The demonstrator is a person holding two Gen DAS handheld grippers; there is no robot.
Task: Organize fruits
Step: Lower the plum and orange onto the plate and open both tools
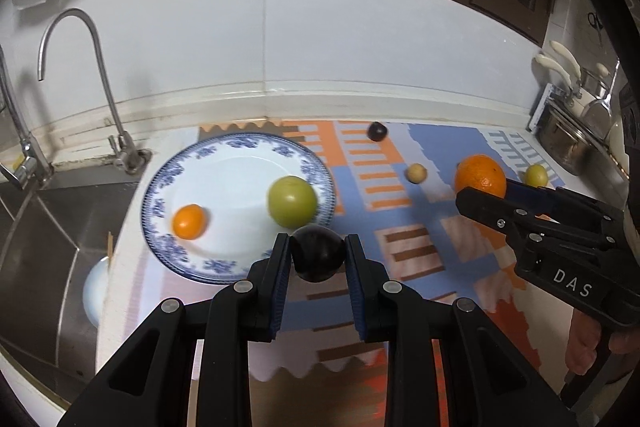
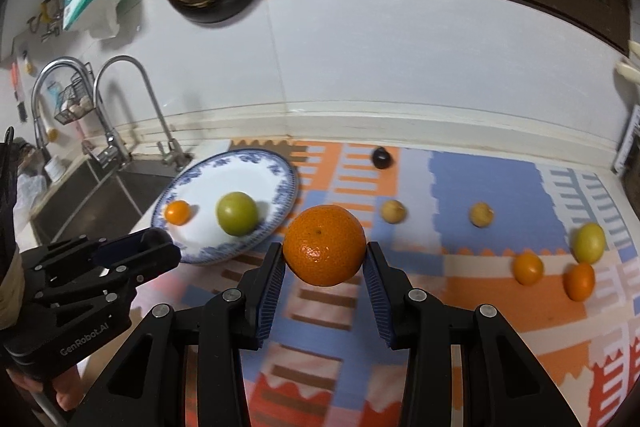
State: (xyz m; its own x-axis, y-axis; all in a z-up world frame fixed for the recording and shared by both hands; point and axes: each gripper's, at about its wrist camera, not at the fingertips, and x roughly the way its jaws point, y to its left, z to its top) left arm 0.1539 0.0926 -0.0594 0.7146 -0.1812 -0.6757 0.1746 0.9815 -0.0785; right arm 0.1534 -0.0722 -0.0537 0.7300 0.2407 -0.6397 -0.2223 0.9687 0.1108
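On the kitchen counter, a patterned mat (image 2: 480,187) in orange, blue and pink lies beside a steel sink (image 1: 36,227). A blue-rimmed plate (image 1: 160,195) sits at the mat's 9 o'clock edge, next to the sink, and bears a small orange fruit (image 1: 189,222) and a green fruit (image 1: 292,202), apart from each other.

The left gripper (image 1: 319,254) has its jaws drawn close, both pads pressed on a dark plum (image 1: 318,253), held over the plate's near rim at about 5 o'clock from the green fruit. The right gripper (image 2: 325,254) stands a little wider, its pads clamped on either side of a large orange (image 2: 325,245), raised above the mat just off the plate at 3 o'clock.

Loose fruit lies on the mat: a second dark plum (image 2: 382,157) toward 12 o'clock near the wall, two pale yellow fruits (image 2: 393,211) in the middle, well apart, and at 3 o'clock a cluster of one yellow-green fruit (image 2: 589,243) and two small oranges (image 2: 528,269).

A tap (image 1: 80,67) rises behind the sink.
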